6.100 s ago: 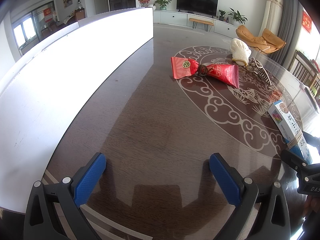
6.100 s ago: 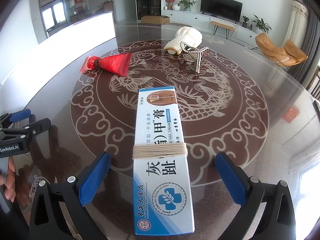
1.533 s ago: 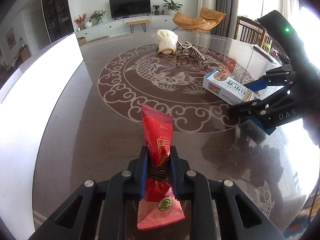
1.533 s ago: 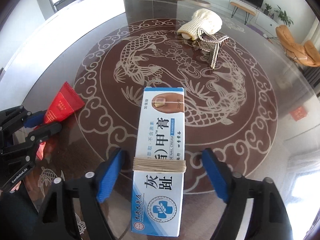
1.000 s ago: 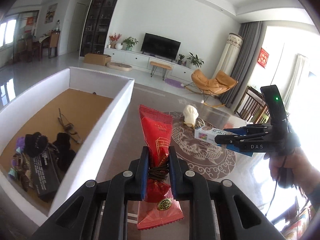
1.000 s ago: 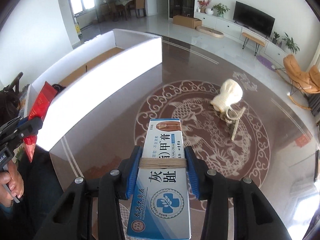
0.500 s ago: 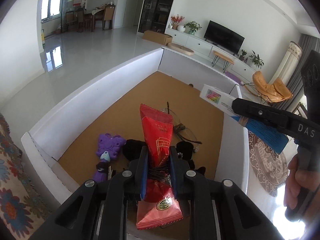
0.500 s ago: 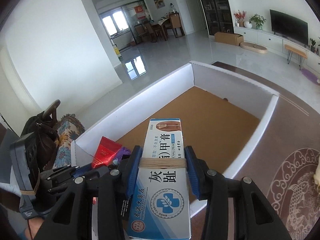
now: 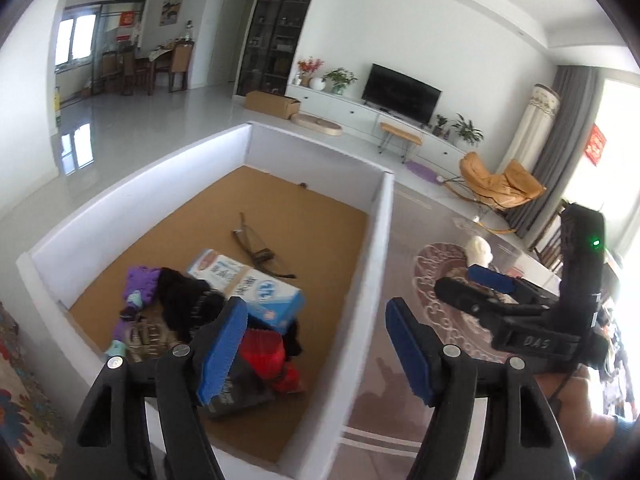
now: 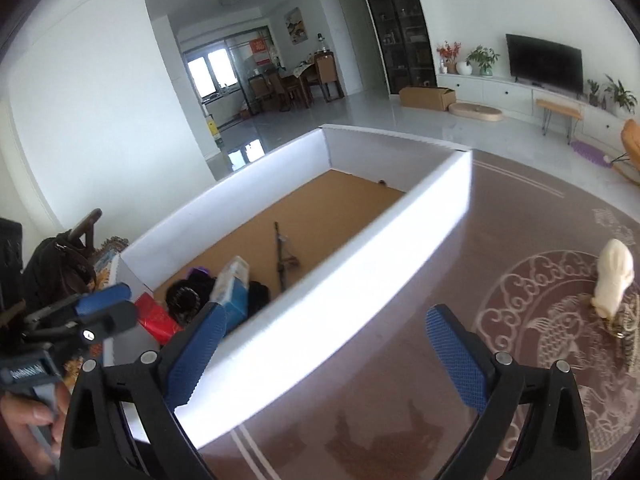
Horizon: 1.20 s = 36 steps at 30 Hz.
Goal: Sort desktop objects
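A large white box [image 9: 378, 240] with a brown floor stands on the dark table. In it lie the red snack packet [image 9: 266, 350], the blue-and-white nail cream box [image 9: 250, 294], black items, a purple toy [image 9: 138, 290] and a thin brown hair clip [image 9: 256, 250]. My left gripper [image 9: 316, 348] is open and empty above the box's near right wall. My right gripper [image 10: 328, 354] is open and empty over the box's wall [image 10: 360, 276]; the cream box [image 10: 232, 286] and red packet [image 10: 156, 318] show inside. A white knitted item [image 10: 614, 276] lies on the table.
The right gripper [image 9: 492, 292] shows in the left wrist view over the table. The left gripper [image 10: 96, 312] shows at the left of the right wrist view. A striped hair clip [image 10: 628, 330] lies by the knitted item. The patterned table [image 10: 420, 400] extends right.
Both grippers have opened. The red packet and the nail cream box have dropped into the white box. Both grippers have moved right, toward the box's table-side wall.
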### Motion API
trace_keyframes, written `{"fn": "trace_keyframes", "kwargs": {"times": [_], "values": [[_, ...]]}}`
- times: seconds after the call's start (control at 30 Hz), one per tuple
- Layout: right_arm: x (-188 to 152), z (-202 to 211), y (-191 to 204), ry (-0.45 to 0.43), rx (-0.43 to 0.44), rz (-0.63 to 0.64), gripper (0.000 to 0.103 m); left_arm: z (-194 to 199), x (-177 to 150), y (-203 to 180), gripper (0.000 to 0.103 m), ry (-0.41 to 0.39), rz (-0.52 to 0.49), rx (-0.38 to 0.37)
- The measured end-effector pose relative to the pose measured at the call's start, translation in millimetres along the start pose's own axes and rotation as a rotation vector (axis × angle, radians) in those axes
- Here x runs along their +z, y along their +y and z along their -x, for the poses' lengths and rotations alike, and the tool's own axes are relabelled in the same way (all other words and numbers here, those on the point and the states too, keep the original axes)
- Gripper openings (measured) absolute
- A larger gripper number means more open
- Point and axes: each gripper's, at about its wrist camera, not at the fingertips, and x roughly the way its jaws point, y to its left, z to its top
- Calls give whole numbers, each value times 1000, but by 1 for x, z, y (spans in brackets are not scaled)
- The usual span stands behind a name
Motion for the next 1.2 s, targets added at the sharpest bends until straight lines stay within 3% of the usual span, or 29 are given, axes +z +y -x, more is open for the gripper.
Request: {"fn": "trace_keyframes", "kwargs": {"times": [0.13, 0.2, 0.37, 0.5, 0.7, 0.77, 0.87, 1.2], "values": [[-61, 39, -73, 67, -234, -6, 101, -7, -24, -84, 99, 13, -139, -148], [-92, 55, -107, 113, -341, -27, 101, -23, -43, -118, 100, 60, -187, -196], [-153, 92, -168, 163, -482, -156, 101, -100, -87, -173, 100, 270, -257, -122], [-175, 98, -181, 183, -509, -198, 101, -134, -99, -183, 100, 324, -247, -76], [-176, 97, -178, 183, -508, -206, 103, -147, -104, -179, 100, 258, -296, 29], [-177, 96, -184, 184, -493, -232, 103, -149, -106, -171, 100, 279, -283, 50], [-178, 96, -183, 184, -500, -233, 103, -143, -102, -169, 100, 243, -277, 50], [-178, 95, -182, 184, -500, -233, 103, -148, -106, -175, 103, 283, -308, 66]]}}
